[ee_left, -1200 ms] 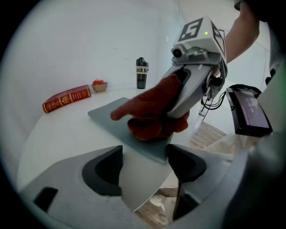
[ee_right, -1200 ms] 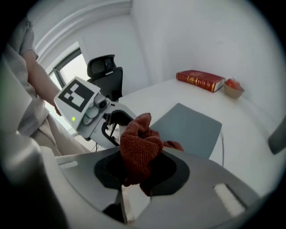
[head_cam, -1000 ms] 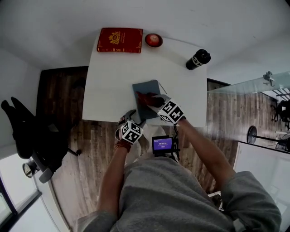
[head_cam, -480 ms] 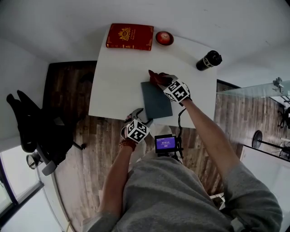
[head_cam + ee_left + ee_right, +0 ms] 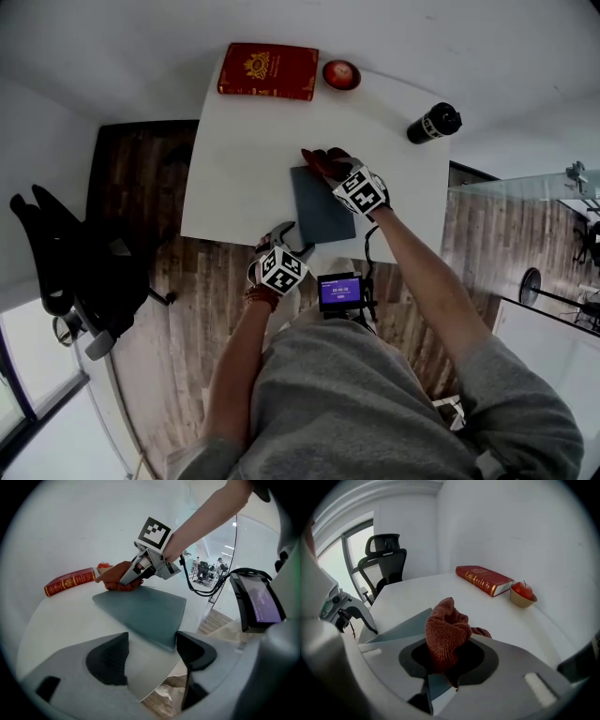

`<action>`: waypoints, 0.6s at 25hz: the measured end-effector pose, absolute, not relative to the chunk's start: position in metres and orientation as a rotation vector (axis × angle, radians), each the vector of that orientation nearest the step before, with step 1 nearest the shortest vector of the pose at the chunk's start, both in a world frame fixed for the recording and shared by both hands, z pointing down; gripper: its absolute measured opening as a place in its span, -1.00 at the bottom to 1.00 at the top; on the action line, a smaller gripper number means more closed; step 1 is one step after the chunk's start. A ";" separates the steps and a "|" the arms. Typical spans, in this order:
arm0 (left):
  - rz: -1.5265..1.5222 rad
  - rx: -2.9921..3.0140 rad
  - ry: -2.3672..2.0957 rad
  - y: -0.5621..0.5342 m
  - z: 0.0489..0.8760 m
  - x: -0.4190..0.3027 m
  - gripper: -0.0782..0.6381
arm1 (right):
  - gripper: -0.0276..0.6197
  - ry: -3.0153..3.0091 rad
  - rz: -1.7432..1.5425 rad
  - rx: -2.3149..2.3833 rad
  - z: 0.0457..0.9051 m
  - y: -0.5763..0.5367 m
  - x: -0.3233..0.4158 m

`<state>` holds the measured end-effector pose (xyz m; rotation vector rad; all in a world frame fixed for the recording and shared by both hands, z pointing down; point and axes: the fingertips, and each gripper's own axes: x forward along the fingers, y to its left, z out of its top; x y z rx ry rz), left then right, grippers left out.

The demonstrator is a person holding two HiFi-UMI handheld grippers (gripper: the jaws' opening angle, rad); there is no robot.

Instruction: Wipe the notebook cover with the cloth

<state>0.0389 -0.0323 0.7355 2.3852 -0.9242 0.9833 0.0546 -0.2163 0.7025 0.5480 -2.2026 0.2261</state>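
white table [image 5: 234, 187], rounded corners, set against a pale wall; dark wood plank floor [image 5: 141, 187] around it; black office chair [image 5: 70, 272] on the left side of the floor; glass partition [image 5: 525, 178] on the right. on the table: grey-blue notebook [image 5: 321, 214], flat and closed, near the front edge; red book [image 5: 268, 70] with gold print along the far edge; small bowl holding an apple [image 5: 341, 74] just beside the book; black bottle [image 5: 434, 123] lying near the far right corner, well apart from the rest. rust-red cloth [image 5: 317, 159] at the far corner of the notebook, bunched; right gripper [image 5: 328, 167] clamped on it, jaws closed around the folds, a tail of cloth hanging below them. left gripper [image 5: 281, 234] at the table's near edge, jaws apart and nothing gripped; the table's front edge and the notebook's near corner show in the gap. small lit screen [image 5: 339, 292] at the person's chest, below the table edge. head view alone: the bottle, the floor, the whole table outline. left gripper view alone: the cloth meeting the notebook cover from the side, and a distant bright office space beyond the glass. right gripper view alone: the window [image 5: 333, 559] behind the chair, the knit texture of the cloth.
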 end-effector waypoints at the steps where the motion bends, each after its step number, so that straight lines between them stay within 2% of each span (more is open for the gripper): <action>1: 0.983 2.386 -0.925 -0.032 0.735 0.039 0.09 | -0.58 -2.200 0.246 0.557 0.703 -0.216 0.056; 15: 0.992 2.389 -0.932 -0.031 0.736 0.037 0.09 | -0.60 -2.220 0.450 0.685 0.704 -0.198 0.077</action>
